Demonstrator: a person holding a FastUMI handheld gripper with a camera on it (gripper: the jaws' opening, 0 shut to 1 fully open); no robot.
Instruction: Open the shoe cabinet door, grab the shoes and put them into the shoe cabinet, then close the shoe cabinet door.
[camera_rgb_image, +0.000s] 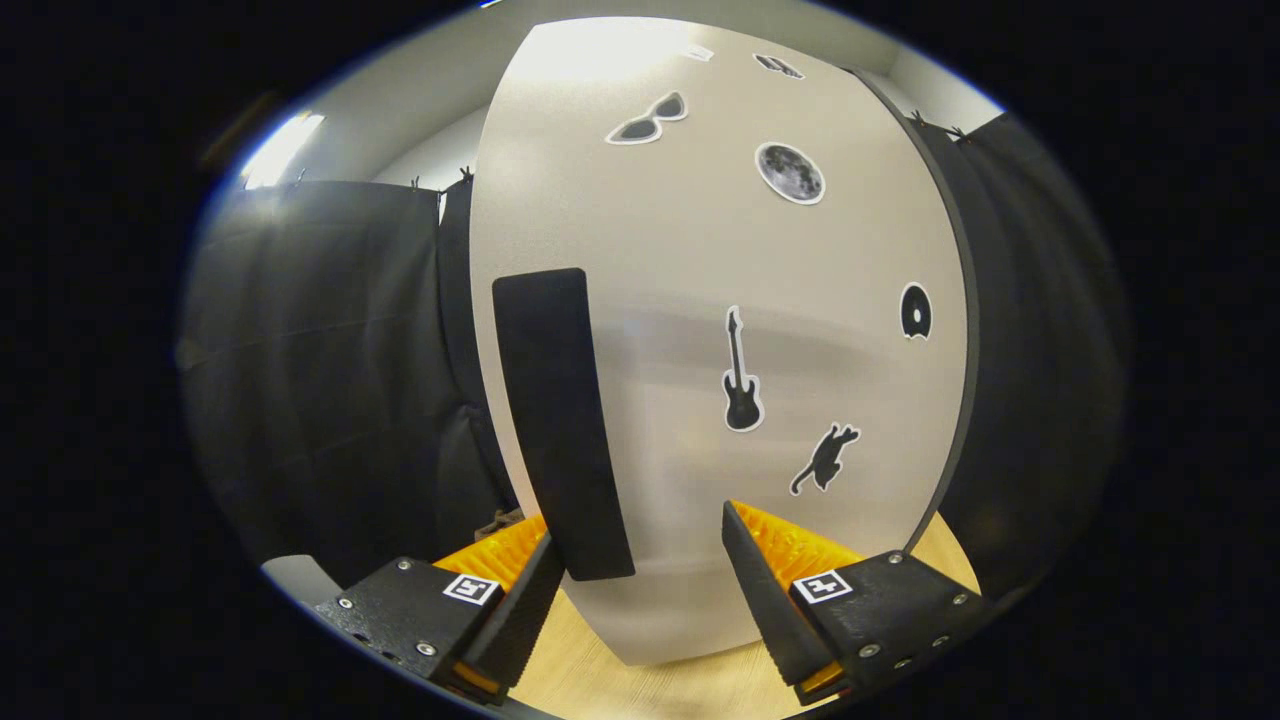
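The shoe cabinet door (700, 300) is a pale grey panel standing upright right in front of me, with several black stickers on it. A black vertical handle strip (560, 420) runs down near the door's left edge. My gripper (640, 530) is open and very close to the door. The handle's lower end lies between the fingers, hard by the left finger (520, 600). The right finger (770, 590) stands well to the right of the handle, in front of the bare panel. I cannot tell whether either finger touches the door. The cabinet's dark side edge (960, 330) shows along the door's right.
Black cloth walls hang to the left (330, 380) and right (1040, 380) of the cabinet. A light wooden surface (640, 680) lies under the door and the fingers. A small brown object (497, 522) peeks out beside the left finger.
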